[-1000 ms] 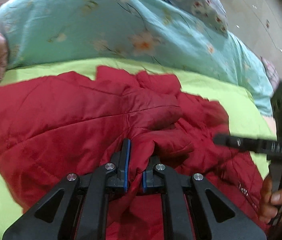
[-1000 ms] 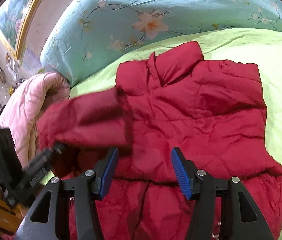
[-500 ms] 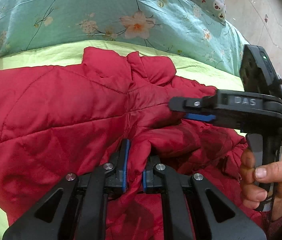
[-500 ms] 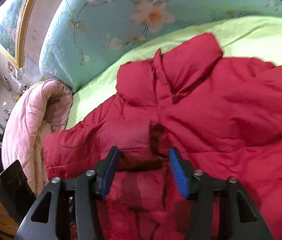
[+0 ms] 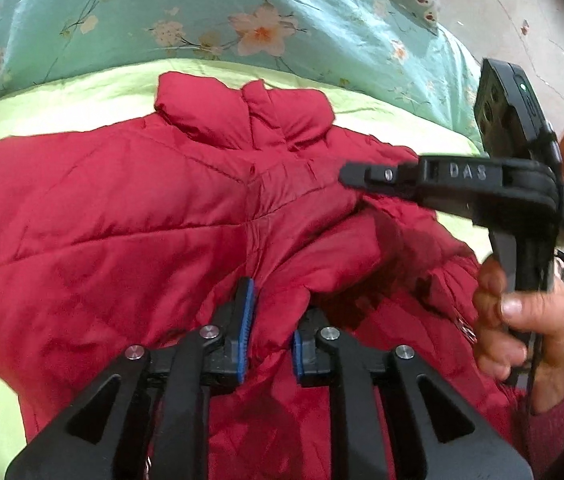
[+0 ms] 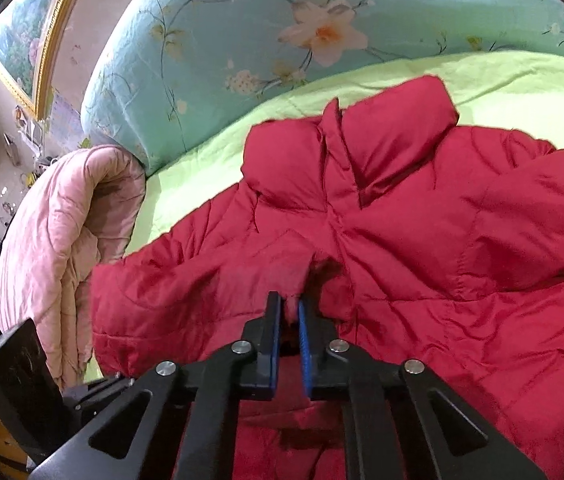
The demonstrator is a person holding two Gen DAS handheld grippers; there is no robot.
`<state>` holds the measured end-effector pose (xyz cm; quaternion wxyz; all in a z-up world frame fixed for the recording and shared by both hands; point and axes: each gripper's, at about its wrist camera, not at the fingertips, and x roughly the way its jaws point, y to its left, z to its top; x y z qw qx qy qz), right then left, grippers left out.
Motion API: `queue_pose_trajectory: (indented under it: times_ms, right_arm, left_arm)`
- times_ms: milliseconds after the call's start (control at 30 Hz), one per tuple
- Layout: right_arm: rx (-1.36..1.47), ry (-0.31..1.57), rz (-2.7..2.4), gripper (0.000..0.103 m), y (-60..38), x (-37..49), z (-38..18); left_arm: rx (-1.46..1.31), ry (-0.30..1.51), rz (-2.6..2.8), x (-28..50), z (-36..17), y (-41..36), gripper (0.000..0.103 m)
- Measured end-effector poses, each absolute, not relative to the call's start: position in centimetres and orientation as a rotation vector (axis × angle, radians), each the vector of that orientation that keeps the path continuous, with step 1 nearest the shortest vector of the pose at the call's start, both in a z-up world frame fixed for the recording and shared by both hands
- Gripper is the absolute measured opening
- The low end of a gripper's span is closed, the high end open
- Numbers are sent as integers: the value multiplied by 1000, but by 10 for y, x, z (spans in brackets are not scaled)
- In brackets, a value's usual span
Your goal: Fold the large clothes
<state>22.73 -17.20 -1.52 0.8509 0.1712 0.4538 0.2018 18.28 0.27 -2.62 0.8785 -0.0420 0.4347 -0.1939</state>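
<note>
Bare green sheet [image 6: 522,80] lies open beyond the red jacket's [image 6: 422,240] collar; the floral quilt [image 6: 241,40] walls it behind, the pink quilt [image 6: 53,232] crowding the left.

Bed with lime-green sheet [image 6: 209,160]. Teal floral duvet [image 5: 129,20] bunched along far side. Rolled pink quilt [image 6: 57,232] at bed's left edge. Gold-framed painting [image 6: 21,36] on pale wall [image 6: 81,32], small clutter below it. Beige tiled floor [image 5: 522,12] beyond the bed on the right. Dim, warm indoor light.
</note>
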Motion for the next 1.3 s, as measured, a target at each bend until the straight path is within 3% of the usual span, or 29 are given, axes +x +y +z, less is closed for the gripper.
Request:
queue_pose_trajectory:
  times_ms: [67, 133, 167, 733, 833, 900, 967, 1067, 1100, 1133, 1167, 1200, 1233, 1267, 1300]
  right_arm:
    - [351, 941, 416, 5, -175, 223, -8]
    - [331, 925, 395, 4, -179, 219, -2]
    - [328, 919, 391, 4, -181, 219, 0]
    - [336, 892, 252, 4, -238, 214, -1]
    - [395, 884, 298, 28, -241, 215, -5]
    - [404, 883, 314, 70, -239, 212, -6]
    - [383, 867, 297, 78, -239, 205, -8]
    - [389, 923, 310, 77, -237, 208, -23]
    - [392, 950, 311, 71, -234, 211, -30]
    - [396, 977, 317, 63, -231, 215, -37]
    - [401, 995, 327, 40, -229, 217, -42]
    - [404, 1015, 330, 27, -227, 219, -47]
    - [411, 1023, 326, 23, -227, 220, -49]
    - [419, 1019, 331, 11, -228, 220, -48]
    - [428, 1010, 336, 8, -230, 219, -45]
  left_arm:
    - [-87, 900, -415, 175, -21, 5, 30]
    - [-83, 880, -411, 170, -16, 8, 61]
    - [-82, 861, -404, 168, -13, 9, 64]
    - [-213, 772, -39, 209, -11, 100, 66]
    - [-200, 772, -39, 217, -14, 99, 66]
    - [-185, 775, -44, 219, -16, 96, 66]
    - [-177, 774, -47, 221, -19, 94, 66]
    - [-168, 784, -45, 221, -22, 93, 66]
    - [-167, 785, -46, 220, -21, 93, 66]
    - [-167, 785, -49, 219, -19, 94, 66]
    - [-170, 782, -51, 218, -17, 95, 66]
    - [-174, 779, -53, 217, -15, 97, 66]
    - [-179, 777, -57, 216, -13, 100, 66]
    - [-186, 774, -62, 215, -11, 103, 66]
    - [-189, 774, -65, 215, -10, 103, 66]
